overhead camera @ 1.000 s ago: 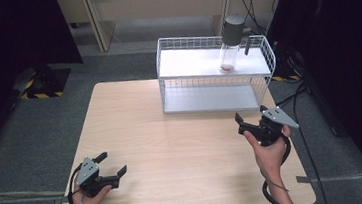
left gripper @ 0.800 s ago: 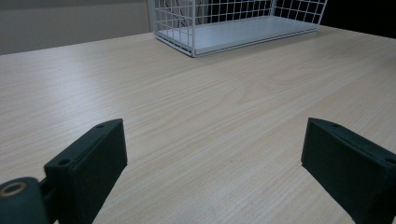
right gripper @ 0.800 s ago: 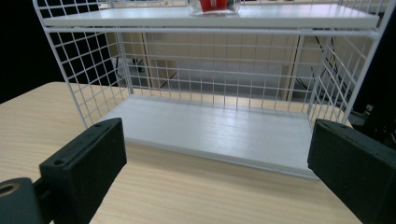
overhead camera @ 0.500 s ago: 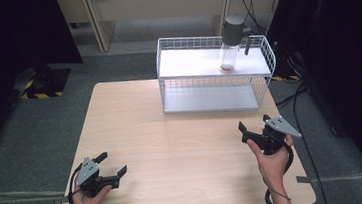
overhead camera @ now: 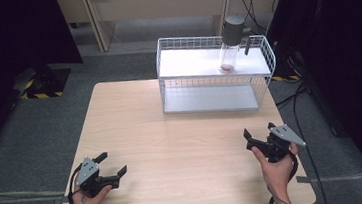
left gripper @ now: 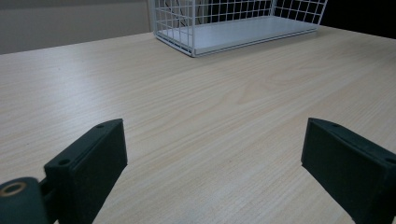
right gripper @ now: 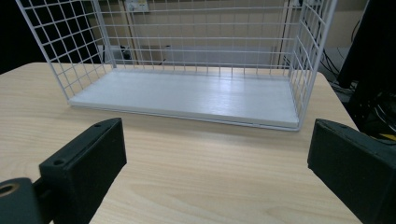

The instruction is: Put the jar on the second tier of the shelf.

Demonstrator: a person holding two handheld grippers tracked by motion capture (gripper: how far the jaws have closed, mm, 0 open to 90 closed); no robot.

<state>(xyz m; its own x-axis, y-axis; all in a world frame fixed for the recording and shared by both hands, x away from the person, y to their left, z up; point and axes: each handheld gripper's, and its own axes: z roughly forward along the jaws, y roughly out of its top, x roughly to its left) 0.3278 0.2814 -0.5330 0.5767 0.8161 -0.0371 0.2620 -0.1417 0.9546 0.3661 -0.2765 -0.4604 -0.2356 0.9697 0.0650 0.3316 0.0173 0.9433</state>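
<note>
At the left of the high view, the left gripper (overhead camera: 108, 165) sits low over the near left corner of the desk (overhead camera: 172, 133), held in the person's left hand (overhead camera: 89, 201). Its fingers (left gripper: 88, 163) are spread wide apart with nothing between them; in the left gripper view only bare light wood lies in the gap, and the rack shows far off at the top.

Toward the far side of the desk, right of its middle, stands a white wire rack (overhead camera: 265, 58) with two white shelves. It rests on the desk, well apart from both grippers. On its upper shelf, toward the right end, a clear bottle (overhead camera: 228, 57) with a grey cap stands upright, with something pinkish at its bottom that is too small to make out.

At the right, the right gripper (overhead camera: 258, 137) is held by the person's right hand (overhead camera: 276, 168) over the near right part of the desk, in front of the rack's right end and pointing toward it. Its fingers (right gripper: 84, 163) are also wide open and hold nothing. In the right gripper view the rack's lower shelf (right gripper: 196, 95) lies straight ahead between them, near but not touched.
</note>
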